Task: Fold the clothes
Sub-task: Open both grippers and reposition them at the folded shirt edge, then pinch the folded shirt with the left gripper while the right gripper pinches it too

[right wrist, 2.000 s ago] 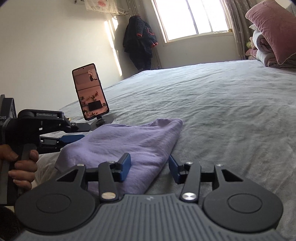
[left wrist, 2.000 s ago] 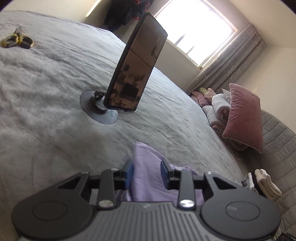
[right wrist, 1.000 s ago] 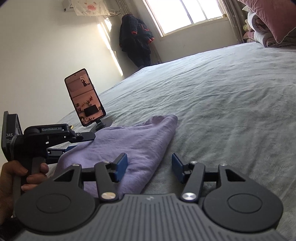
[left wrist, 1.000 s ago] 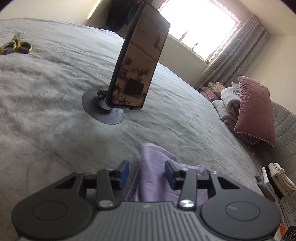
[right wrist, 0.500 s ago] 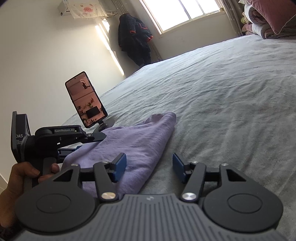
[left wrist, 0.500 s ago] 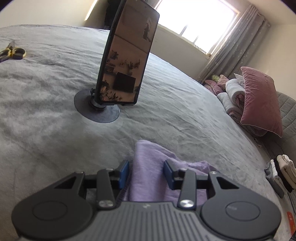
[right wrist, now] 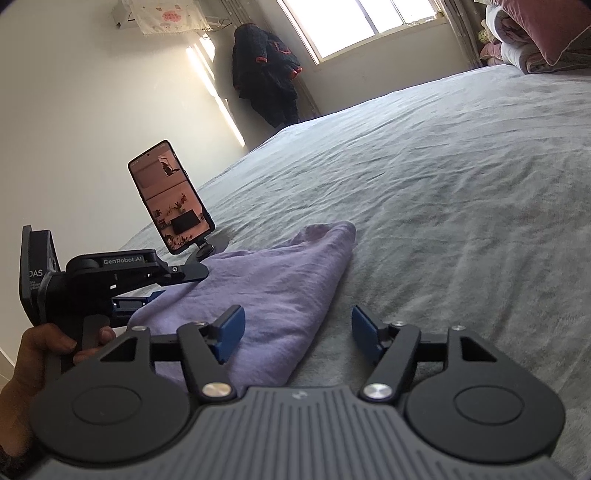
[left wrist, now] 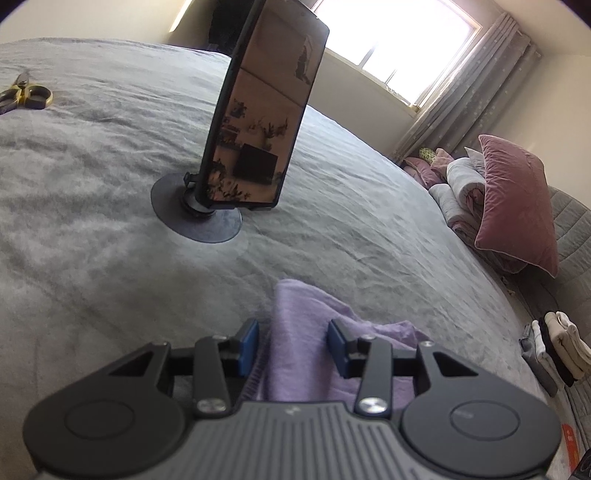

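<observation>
— Left gripper (left wrist: 291, 341) first: how do its blue pads stand?
— Spread, with a ridge of the lilac garment (left wrist: 306, 343) running up between them; the pads sit beside the cloth without pinching it. From the right wrist view, that gripper (right wrist: 147, 295) is low at the garment's left edge, a hand (right wrist: 40, 347) around its grip.
— And the right gripper (right wrist: 297, 332)?
— Wide apart as well. Its left pad hangs over the near right part of the garment (right wrist: 273, 291); its right pad is over bare bedspread (right wrist: 461, 206). It holds nothing.
— Where does the garment lie?
— Folded into a narrow wedge on the grey bedspread, broad end near both grippers, tip pointing away.
— Beyond it?
— A phone (left wrist: 258, 110) upright on a round-based stand (left wrist: 195, 218), screen lit. Farther left, gold-handled scissors (left wrist: 26, 96) on the bedspread.
— Any containers?
— None that I can make out. At the far right edge, folded quilts (left wrist: 458, 188) are stacked with a pink velvet cushion (left wrist: 513, 199) leaning on them. A dark coat (right wrist: 267, 74) hangs beside the window (right wrist: 365, 22).
</observation>
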